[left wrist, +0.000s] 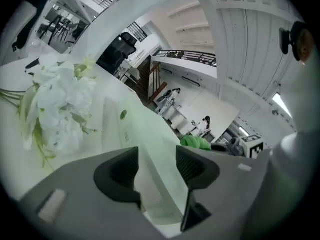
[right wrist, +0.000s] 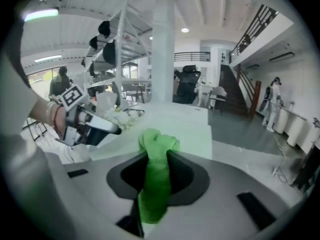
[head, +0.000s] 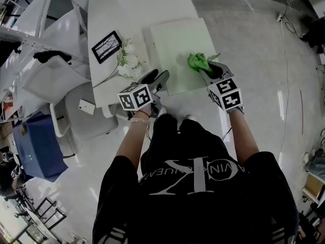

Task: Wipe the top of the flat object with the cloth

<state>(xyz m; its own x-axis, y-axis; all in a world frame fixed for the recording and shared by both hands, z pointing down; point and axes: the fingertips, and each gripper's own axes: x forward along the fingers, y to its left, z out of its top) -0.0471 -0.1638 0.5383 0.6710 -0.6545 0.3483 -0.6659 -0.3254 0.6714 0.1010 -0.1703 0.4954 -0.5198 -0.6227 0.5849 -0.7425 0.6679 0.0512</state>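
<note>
The white table (head: pixel 152 4) runs away from the person. Its right half is taken up by a pale green board (head: pixel 177 37) that lies flat. The board's long axis runs from the table's near edge toward its far edge, and its near end sits at, or a little over, the near edge. Just beside the board, toward the near left corner of the table, lies a spray of white flowers (head: pixel 129 62). A small black picture frame (head: pixel 106 47) lies beyond them, by the left edge.

The left gripper (head: pixel 156 78) is at the board's near left corner. Its own view shows a jaw on each side of the board's edge with the board filling the gap, so it looks clamped on the board to hold it steady.

The right gripper (head: pixel 211 69) is clenched on a bright green cloth (head: pixel 198 61). The cloth is pinched in a strip between the jaws, with a bunched wad poking out in front. That wad rests on the near right part of the board's top, close to the table's right edge.

From the cloth, nearly all of the board's top lies ahead toward the far edge and across to the left. The wiping falls to the right arm, and strokes along the long axis, stepping leftward, look the natural way to cover it. The left gripper is near the cloth's path along the near edge.
</note>
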